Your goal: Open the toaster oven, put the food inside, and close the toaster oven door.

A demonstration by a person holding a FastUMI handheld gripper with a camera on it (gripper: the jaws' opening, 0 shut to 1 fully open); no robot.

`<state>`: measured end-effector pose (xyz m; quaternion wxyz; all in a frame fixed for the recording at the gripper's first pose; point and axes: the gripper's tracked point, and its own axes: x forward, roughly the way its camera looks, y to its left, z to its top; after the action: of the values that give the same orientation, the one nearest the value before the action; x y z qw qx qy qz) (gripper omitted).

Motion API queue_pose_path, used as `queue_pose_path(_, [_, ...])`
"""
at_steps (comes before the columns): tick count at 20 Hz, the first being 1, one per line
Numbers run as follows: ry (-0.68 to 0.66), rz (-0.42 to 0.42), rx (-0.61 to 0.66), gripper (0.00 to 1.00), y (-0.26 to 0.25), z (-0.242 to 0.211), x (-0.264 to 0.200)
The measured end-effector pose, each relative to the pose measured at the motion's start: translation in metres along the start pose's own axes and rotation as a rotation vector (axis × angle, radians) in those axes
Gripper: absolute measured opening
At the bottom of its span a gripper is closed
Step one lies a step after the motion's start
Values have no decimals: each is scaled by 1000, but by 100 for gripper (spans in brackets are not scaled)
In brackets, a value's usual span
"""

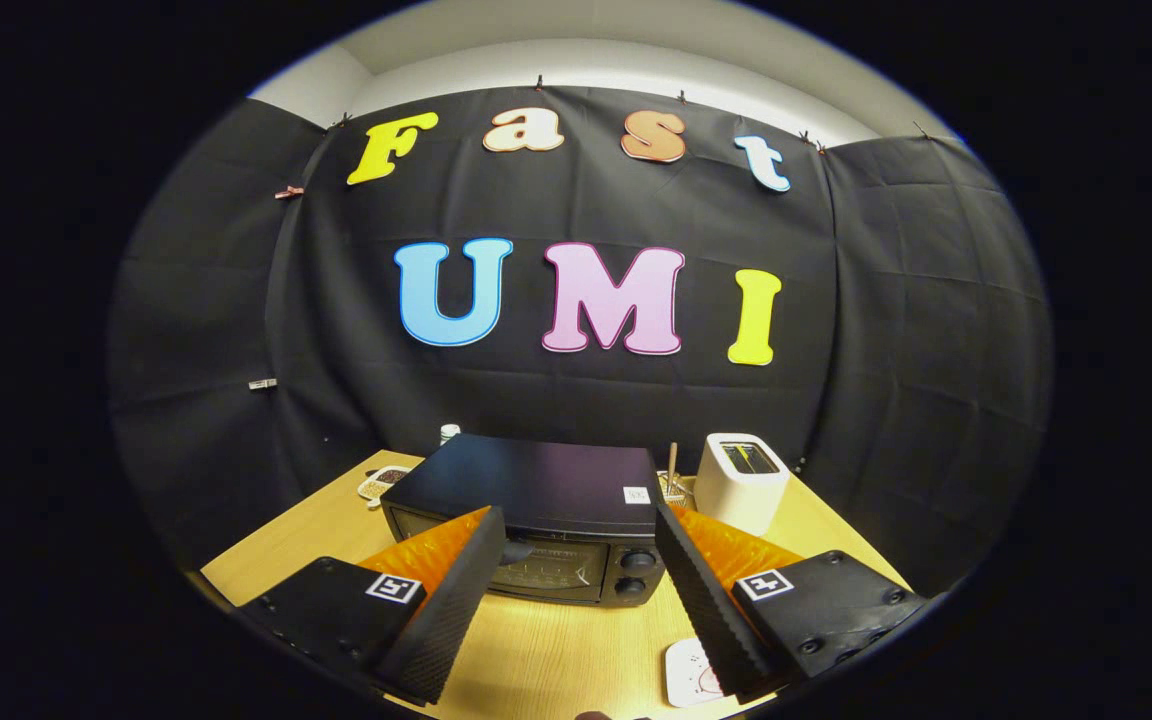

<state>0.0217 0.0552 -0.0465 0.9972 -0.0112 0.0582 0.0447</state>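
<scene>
A black toaster oven [536,500] stands on the wooden table [576,650], just ahead of my fingers, its glass door shut and two knobs [636,572] at its right side. My gripper [576,545] is open, held above the table in front of the oven, with nothing between its fingers. The oven's front shows in the gap between the fingertips. A white plate [688,675] lies on the table under the right finger, mostly hidden; what is on it I cannot make out.
A white slot toaster [742,480] stands to the right of the oven near the back. A small dish [384,482] with dark bits and a white-capped bottle [449,433] sit behind the oven's left side. A stick holder [673,478] stands between oven and toaster.
</scene>
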Motion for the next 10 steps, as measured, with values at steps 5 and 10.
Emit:
queue_pose_path(5, [34, 7, 21, 98, 13, -4, 16])
queue_pose_path(10, [66, -4, 28, 98, 24, -19, 48])
